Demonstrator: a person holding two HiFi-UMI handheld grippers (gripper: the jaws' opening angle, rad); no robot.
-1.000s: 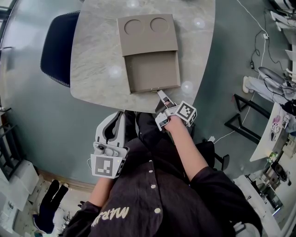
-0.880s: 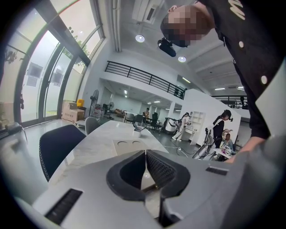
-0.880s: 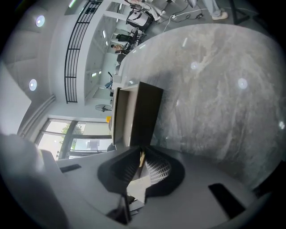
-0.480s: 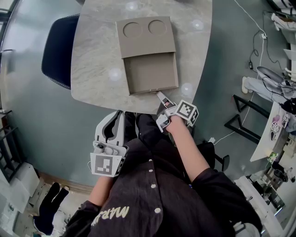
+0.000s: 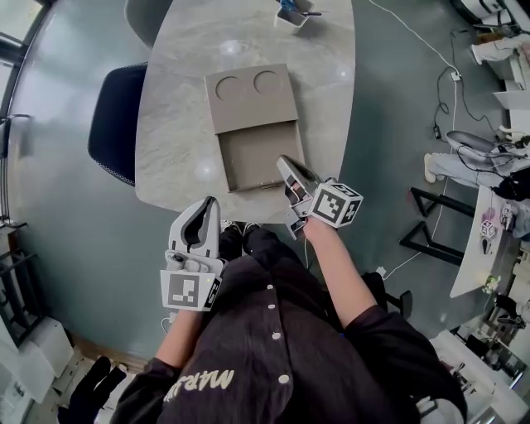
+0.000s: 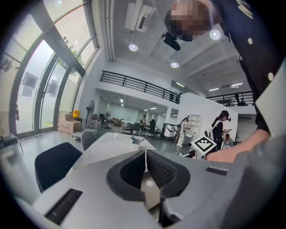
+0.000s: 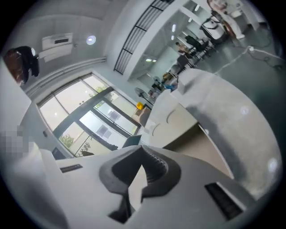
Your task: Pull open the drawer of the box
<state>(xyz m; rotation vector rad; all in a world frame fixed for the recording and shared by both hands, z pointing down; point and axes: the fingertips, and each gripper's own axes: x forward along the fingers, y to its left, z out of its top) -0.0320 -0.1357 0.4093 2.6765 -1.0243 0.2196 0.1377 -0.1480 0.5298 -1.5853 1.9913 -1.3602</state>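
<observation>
A flat tan box with two round recesses in its lid lies on the marble table. Its drawer stands pulled out toward me and looks empty. My right gripper hovers over the drawer's front right corner, shut with nothing between its fingers. The right gripper view looks past the meeting tips of the right gripper at the box and the drawer. My left gripper is held at the table's near edge, shut and empty, its tips closed.
A dark blue chair stands at the table's left side and a grey chair at the far left. A small holder with blue items sits at the table's far end. Cables and stands crowd the floor at the right.
My right gripper has left the drawer's front handle and risen over its front right corner. The view has pulled back and shifted. The drawer stays open, the left gripper barely moved.
</observation>
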